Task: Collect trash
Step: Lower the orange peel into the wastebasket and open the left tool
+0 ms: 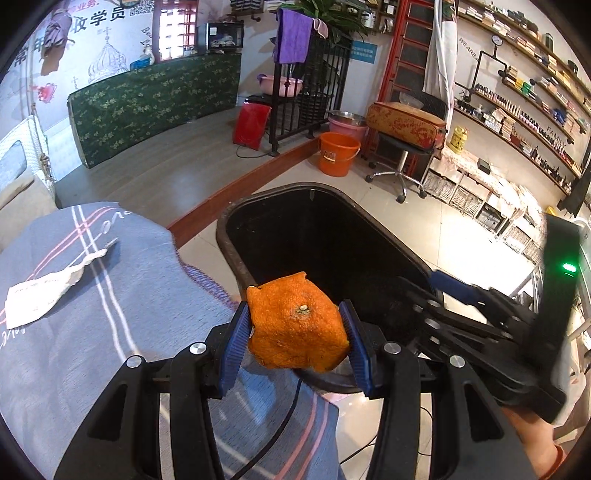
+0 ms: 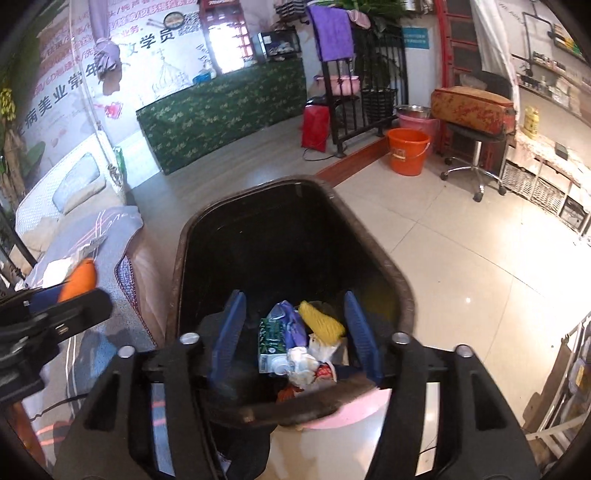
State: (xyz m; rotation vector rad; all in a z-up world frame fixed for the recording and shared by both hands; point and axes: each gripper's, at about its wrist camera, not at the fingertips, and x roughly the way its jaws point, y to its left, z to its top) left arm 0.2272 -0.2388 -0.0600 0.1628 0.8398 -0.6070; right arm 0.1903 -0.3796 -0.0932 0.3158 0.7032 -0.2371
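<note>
Orange peel: a piece of orange peel (image 1: 297,321) is clamped between the blue pads of the left gripper (image 1: 295,339), at the near rim of the trash bin (image 1: 236,258), not yet over its dark middle.
Left jaws: closed on the peel, a pad pressing on each side.
Right jaws: the right gripper (image 2: 295,332) hangs over the bin's mouth, jaws wide apart with nothing between the pads; only the rubbish far below shows through the gap.
Bin contents: a green-and-white carton (image 2: 272,345), a yellow wrapped lump (image 2: 322,322), a purple packet (image 2: 286,314) and crumpled tissue (image 2: 301,363) lie at the bottom of the bin.
Left of the bin: a table under a grey striped cloth (image 1: 110,332) stands against the bin's left side; a torn scrap of paper (image 1: 40,295) lies on it, well apart from the bin.
Progress: several pieces are already binned. By my judgement the peel needs to go further over the opening for release, and the paper scrap is left to collect.
Writing: Chinese characters on the wall poster (image 1: 92,26) far behind the bin, partly legible as "学员"; "FAMILY" on the shelf wall to the bin's right. Print on the carton and orange bucket (image 1: 338,153) is too small to read.
</note>
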